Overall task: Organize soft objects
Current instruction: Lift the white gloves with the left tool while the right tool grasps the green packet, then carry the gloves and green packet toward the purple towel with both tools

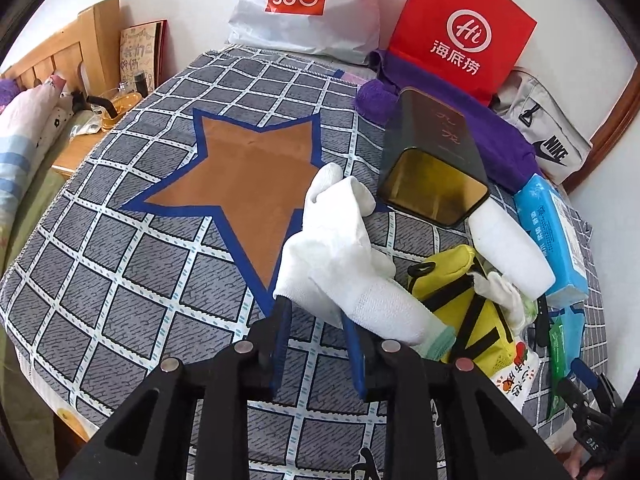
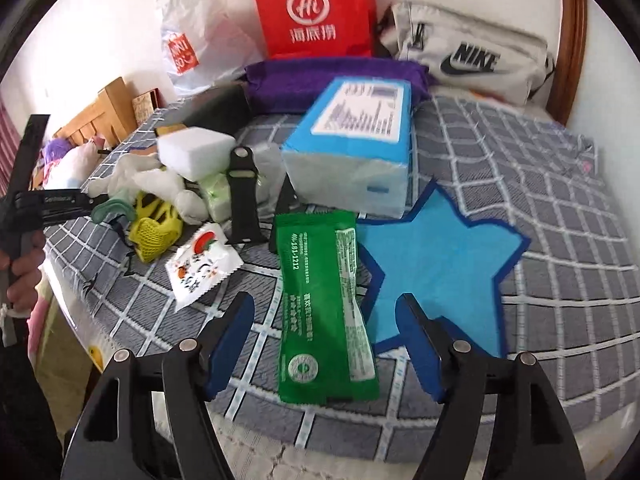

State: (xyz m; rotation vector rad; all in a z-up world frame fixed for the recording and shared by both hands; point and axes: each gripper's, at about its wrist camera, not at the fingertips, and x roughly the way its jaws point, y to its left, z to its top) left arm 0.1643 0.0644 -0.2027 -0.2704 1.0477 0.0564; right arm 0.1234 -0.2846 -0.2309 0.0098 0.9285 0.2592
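My left gripper is shut on a white sock and holds it above the checked bedspread, just right of the brown star patch. The sock also shows in the right wrist view. My right gripper is open, its jaws on either side of a green packet lying flat at the left edge of the blue star patch. A yellow mesh pouch and a white sponge block lie in the pile to the right of the sock.
A dark open tin, a blue tissue pack, a black watch strap, a small snack sachet and a purple towel crowd the bed. Red and white bags and a Nike pouch line the wall.
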